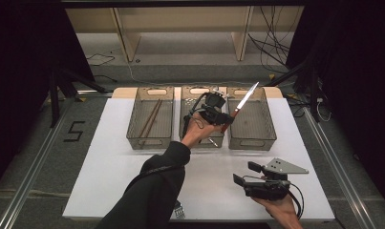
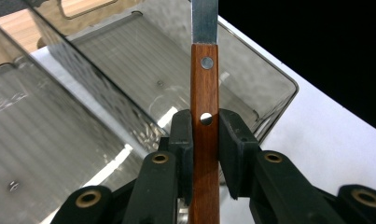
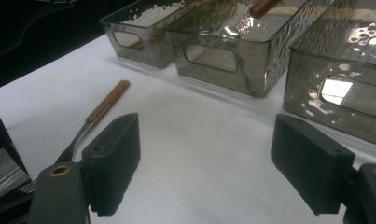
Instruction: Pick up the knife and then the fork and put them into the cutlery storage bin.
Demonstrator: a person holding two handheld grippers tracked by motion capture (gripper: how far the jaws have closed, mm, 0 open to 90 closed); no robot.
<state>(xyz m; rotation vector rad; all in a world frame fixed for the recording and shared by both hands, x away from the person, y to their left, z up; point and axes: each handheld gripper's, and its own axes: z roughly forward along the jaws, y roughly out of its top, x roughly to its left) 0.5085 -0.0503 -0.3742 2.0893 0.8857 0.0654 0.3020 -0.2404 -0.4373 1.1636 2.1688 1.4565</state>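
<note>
Left claw (image 2: 205, 140) clenched low on wooden-handled steel knife (image 1: 239, 107) above right smoked-plastic bin (image 1: 252, 138); right claw (image 3: 204, 163) released; blade may pivot, strike rim.

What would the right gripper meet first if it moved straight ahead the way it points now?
Probably bare white table first, then the near wall of the middle bin. The right gripper stands open with nothing between its jaws. The fork lies off to its left, seemingly outside that line, though depth is unclear.
</note>
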